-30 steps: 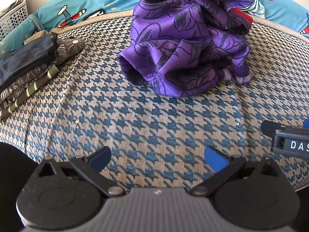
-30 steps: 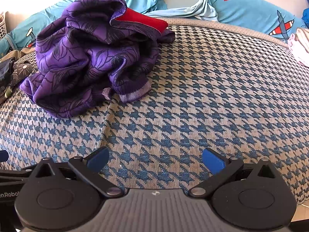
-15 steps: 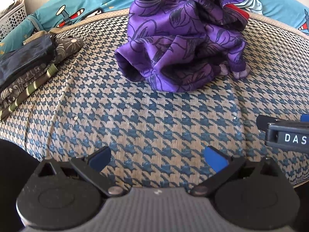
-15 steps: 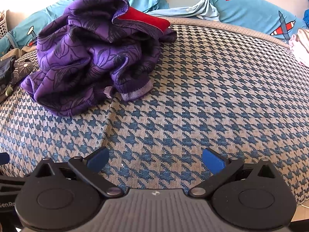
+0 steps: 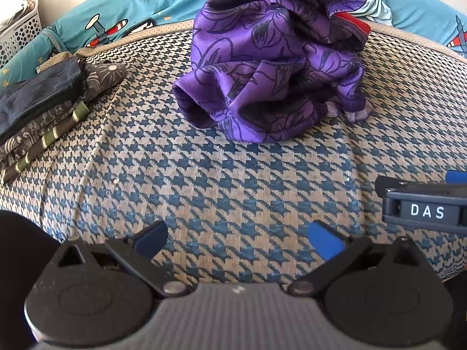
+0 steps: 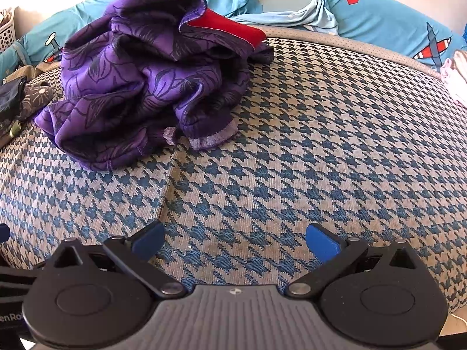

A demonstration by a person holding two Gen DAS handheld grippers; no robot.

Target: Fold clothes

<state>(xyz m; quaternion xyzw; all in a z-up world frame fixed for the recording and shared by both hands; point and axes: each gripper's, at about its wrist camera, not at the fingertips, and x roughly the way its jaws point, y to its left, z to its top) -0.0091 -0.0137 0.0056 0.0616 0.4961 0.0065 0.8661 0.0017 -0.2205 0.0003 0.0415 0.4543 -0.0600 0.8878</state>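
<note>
On the far half of the houndstooth cushion (image 5: 233, 180) lay the purple garment (image 5: 271, 67), crumpled in a loose heap and unfolded, with dark floral print all over. Showed a red band (image 6: 227, 27) at its far top edge and a pale lilac hem (image 6: 210, 140) at its near right side, touching the cushion. Sat left of centre in the right wrist view (image 6: 146, 87), right of centre in the left wrist view. Touched by neither tool.

Nearer, over bare cushion, hovered the left tool (image 5: 238, 237), blue fingertips (image 5: 325, 243) spread well apart, nothing between them. Likewise the right tool (image 6: 233, 240), fingertips (image 6: 322, 242) wide apart and holding nothing. Caught at the right edge of the left wrist view: part of the right tool's body, lettered "DAS" (image 5: 426, 211).

To the far left, at the cushion's edge, rested a stack of folded clothes (image 5: 43, 113), dark navy on top, brown patterned and green-striped pieces beneath. Well apart from the purple heap. Beyond the cushion stretched a turquoise bedsheet (image 5: 140, 8) printed with aeroplanes. At the far left corner stood a white perforated basket (image 5: 17, 35). At the far right edge of the right wrist view lay some pale pink cloth (image 6: 455, 73).
</note>
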